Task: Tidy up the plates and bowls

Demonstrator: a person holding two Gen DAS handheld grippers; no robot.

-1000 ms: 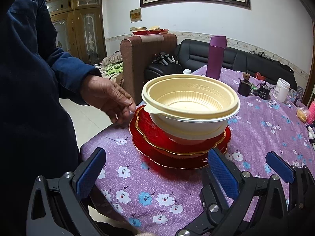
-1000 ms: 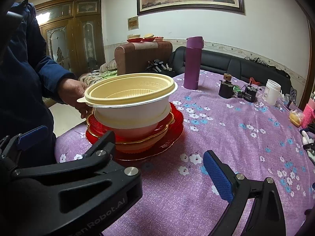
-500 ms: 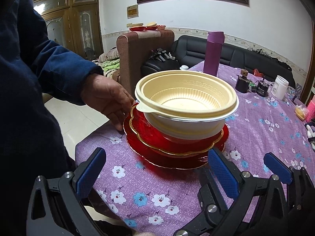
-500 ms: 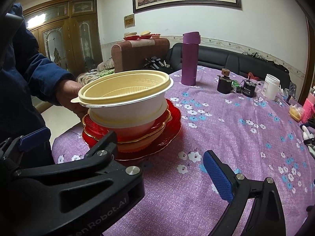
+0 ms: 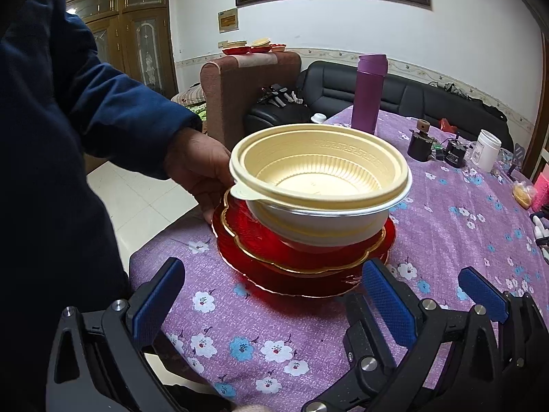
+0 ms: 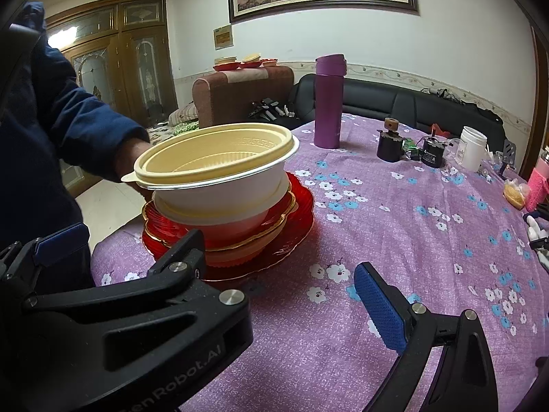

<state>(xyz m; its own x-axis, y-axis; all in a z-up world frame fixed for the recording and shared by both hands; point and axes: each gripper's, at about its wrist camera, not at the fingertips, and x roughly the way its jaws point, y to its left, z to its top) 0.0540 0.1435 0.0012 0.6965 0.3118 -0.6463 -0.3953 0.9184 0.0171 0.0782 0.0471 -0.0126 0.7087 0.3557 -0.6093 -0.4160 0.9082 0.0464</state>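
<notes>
Stack sits near the edge of the table, purple floral cloth: cream plastic bowl nested in a white bowl, on a gold-rimmed red plate, on a larger red plate. A person's bare hand, dark blue sleeve, touches the stack's far-left side. Left tool: blue pads wide apart, empty, just short of the stack. Right tool: pads wide apart, empty, beside the stack. Purple flask stands upright behind the stack; white jar well beyond it.
</notes>
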